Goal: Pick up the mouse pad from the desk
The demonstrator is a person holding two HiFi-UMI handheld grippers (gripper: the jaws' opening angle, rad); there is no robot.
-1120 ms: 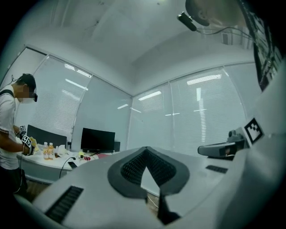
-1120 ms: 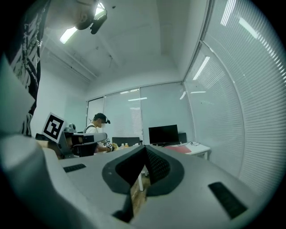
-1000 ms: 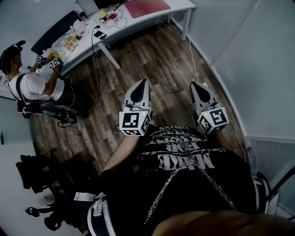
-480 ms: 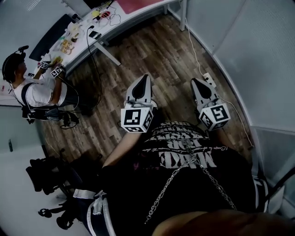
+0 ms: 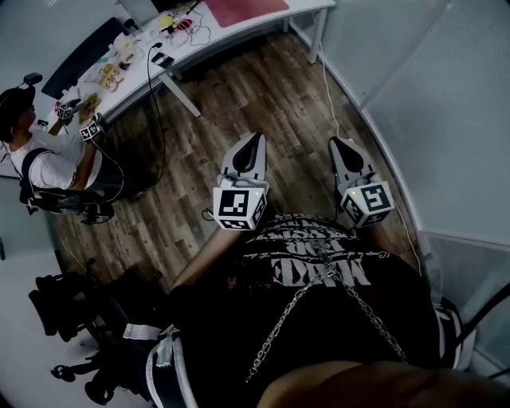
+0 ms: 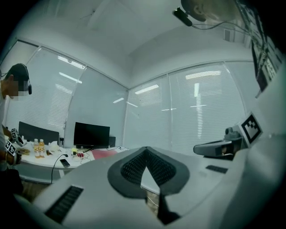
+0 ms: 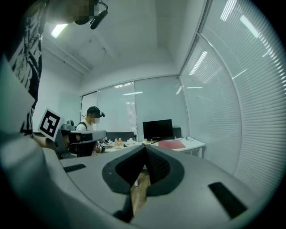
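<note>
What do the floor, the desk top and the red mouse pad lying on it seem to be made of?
Floor: wood or wood-look laminate, brown and fairly matte; plank seams and grain streaks show.
Desk top: a smooth white board, probably laminate; the surface is even and pale, with no grain.
Mouse pad: a thin, flat, dull red sheet, perhaps fabric or rubber; it is too small here to tell which.

seated person [image 5: 54, 153], monitor [image 6: 91, 134], wood floor [image 5: 263, 103]

The left gripper [image 5: 254, 139] has edged slightly toward three o'clock, nearer the right gripper [image 5: 338, 143]; at ten o'clock, the seated person [image 5: 54, 158] has drawn both hands [image 5: 86, 126] a little back from the desk [image 5: 239, 30].
</note>
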